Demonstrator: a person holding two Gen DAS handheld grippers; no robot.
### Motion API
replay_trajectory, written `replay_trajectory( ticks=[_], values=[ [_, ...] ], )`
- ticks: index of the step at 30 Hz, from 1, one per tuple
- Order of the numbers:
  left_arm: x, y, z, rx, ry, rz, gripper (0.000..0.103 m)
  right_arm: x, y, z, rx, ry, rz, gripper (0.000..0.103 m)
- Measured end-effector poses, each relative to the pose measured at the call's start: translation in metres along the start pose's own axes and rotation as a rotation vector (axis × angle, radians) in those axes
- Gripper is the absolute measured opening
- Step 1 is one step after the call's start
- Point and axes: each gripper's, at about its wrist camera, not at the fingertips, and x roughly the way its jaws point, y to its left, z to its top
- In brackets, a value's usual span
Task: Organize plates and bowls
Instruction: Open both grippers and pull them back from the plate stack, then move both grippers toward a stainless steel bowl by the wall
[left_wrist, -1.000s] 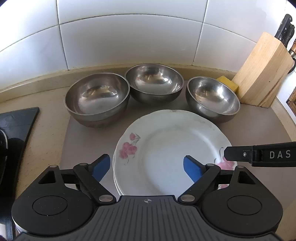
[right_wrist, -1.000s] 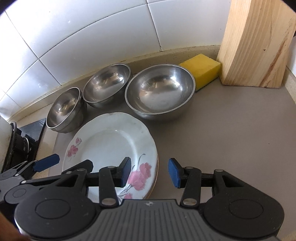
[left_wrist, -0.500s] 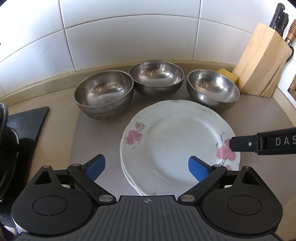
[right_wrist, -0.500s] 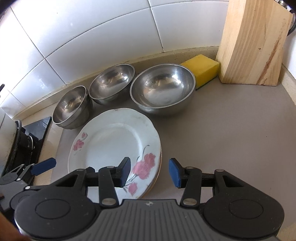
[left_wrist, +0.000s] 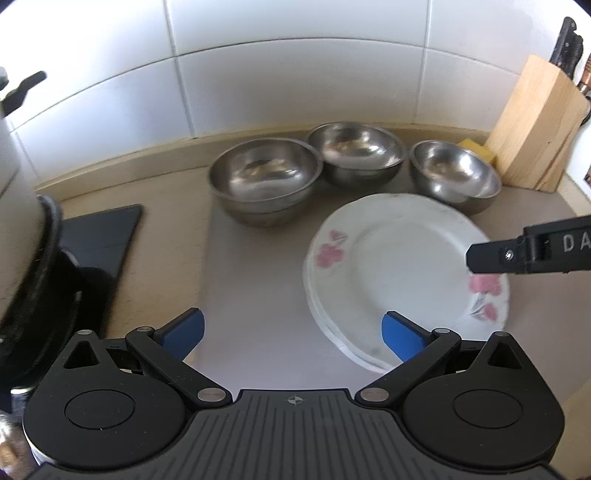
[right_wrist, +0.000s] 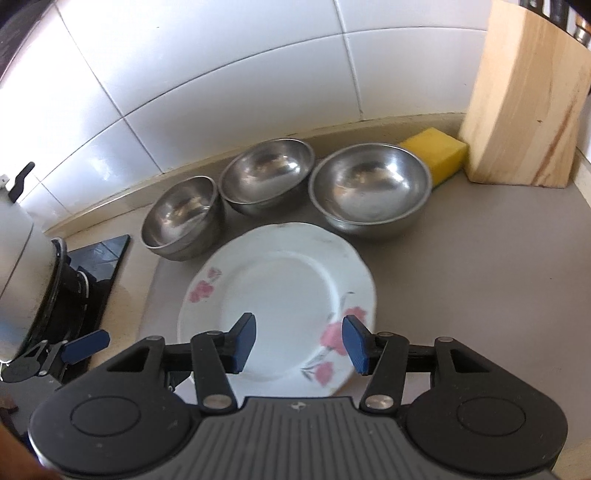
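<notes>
Three steel bowls (left_wrist: 264, 179) behind stacked floral plates (left_wrist: 402, 273).

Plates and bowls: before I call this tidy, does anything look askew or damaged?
Only slightly: the plate stack is uneven, lower rims stepping out at its left edge. The three steel bowls stand upright in a row.

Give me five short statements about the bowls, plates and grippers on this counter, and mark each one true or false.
1. Three steel bowls stand in a row by the wall. True: left bowl, middle bowl, right bowl.
2. The stack of plates sits inside a bowl. False: it lies on the counter in front of the bowls.
3. The left gripper grips a plate. False: its jaws are open and empty.
4. A yellow sponge lies beside the knife block. True.
5. The right gripper holds a bowl. False: it is open above the plates.
</notes>
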Motion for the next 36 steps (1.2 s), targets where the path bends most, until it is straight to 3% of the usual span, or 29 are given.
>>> replay_trajectory(
  ticks=[3, 6, 8, 12, 15, 20, 21, 23, 24, 26, 29, 34, 36],
  values=[
    [0.003, 0.009, -0.003, 0.012, 0.069, 0.005, 0.098, 0.002, 0.011, -0.002, 0.0, -0.007, 0.007, 0.035],
    [-0.007, 0.022, -0.023, -0.08, 0.03, 0.005, 0.098, 0.003, 0.019, -0.004, 0.009, -0.018, 0.022, 0.035],
    [-0.013, 0.028, -0.038, -0.126, 0.038, -0.056, 0.098, 0.003, 0.022, -0.006, 0.018, -0.024, 0.027, 0.035],
    [-0.029, 0.029, -0.062, -0.094, 0.039, -0.065, 0.098, -0.001, 0.025, -0.01, 0.032, -0.036, 0.028, 0.036],
    [-0.039, 0.026, -0.079, -0.074, 0.069, -0.178, 0.098, -0.005, 0.026, -0.013, 0.046, -0.047, 0.03, 0.036],
    [-0.033, 0.031, -0.089, -0.107, 0.179, -0.461, 0.098, -0.016, 0.031, -0.017, 0.045, -0.068, 0.034, 0.039],
    [-0.032, 0.032, -0.093, -0.118, 0.199, -0.489, 0.098, -0.019, 0.033, -0.019, 0.037, -0.078, 0.041, 0.041],
    [-0.033, 0.031, -0.093, -0.093, 0.198, -0.415, 0.098, -0.026, 0.037, -0.021, 0.021, -0.103, 0.042, 0.048],
    [-0.035, 0.032, -0.09, -0.082, 0.174, -0.349, 0.095, -0.029, 0.039, -0.021, 0.009, -0.115, 0.042, 0.049],
    [-0.041, 0.039, -0.081, -0.105, 0.099, -0.298, 0.093, -0.032, 0.041, -0.019, -0.005, -0.128, 0.037, 0.058],
    [-0.047, 0.052, -0.066, -0.173, -0.023, -0.206, 0.098, -0.025, 0.043, -0.008, -0.023, -0.128, 0.038, 0.06],
    [-0.049, 0.066, -0.029, -0.283, -0.115, -0.127, 0.098, -0.021, 0.048, 0.04, -0.016, -0.159, 0.044, 0.061],
    [-0.055, 0.064, -0.02, -0.293, -0.16, -0.091, 0.098, -0.033, 0.051, 0.049, -0.038, -0.186, 0.046, 0.083]
  ],
)
